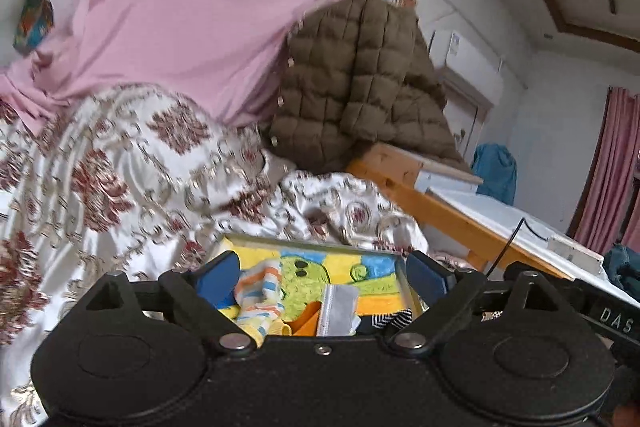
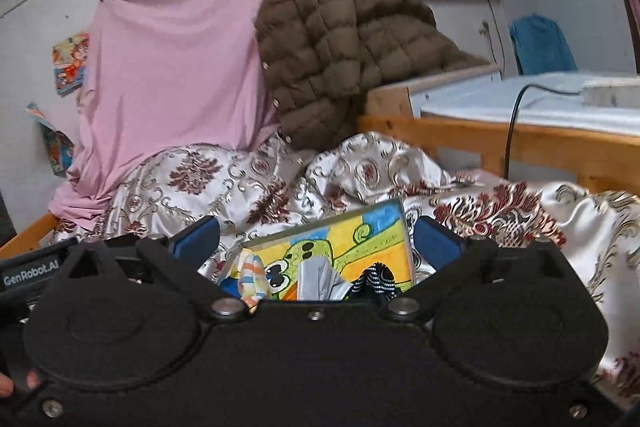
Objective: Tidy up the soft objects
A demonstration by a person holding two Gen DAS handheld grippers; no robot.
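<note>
**Both grippers empty above a partly filled box**

Left wrist view shows the left gripper point(image 1: 320, 277) with its blue fingers point(image 1: 218, 277) spread wide and nothing between them. Just past them sits a colourful box point(image 1: 360, 269) with a cartoon picture on its inner wall, resting on the patterned quilt point(image 1: 120, 163) that covers the bed. Inside the box lie a striped sock point(image 1: 256, 291), a grey cloth point(image 1: 338, 309) and a black-and-white striped piece point(image 1: 394, 319), loosely dropped rather than folded.

From the right wrist view, the right gripper point(image 2: 316, 239) is likewise wide open and holds nothing; the same box lies straight ahead of it.

Judging by this, several small soft items are already collected in the box, so that part looks done. Still left, probably, are the larger pieces: a brown quilted jacket point(image 1: 352, 79) draped over the wooden bed frame point(image 1: 436, 211) at the far end, a pink sheet point(image 1: 192, 27) hanging behind, and the rumpled quilt itself. No loose small items show on the quilt.
</note>
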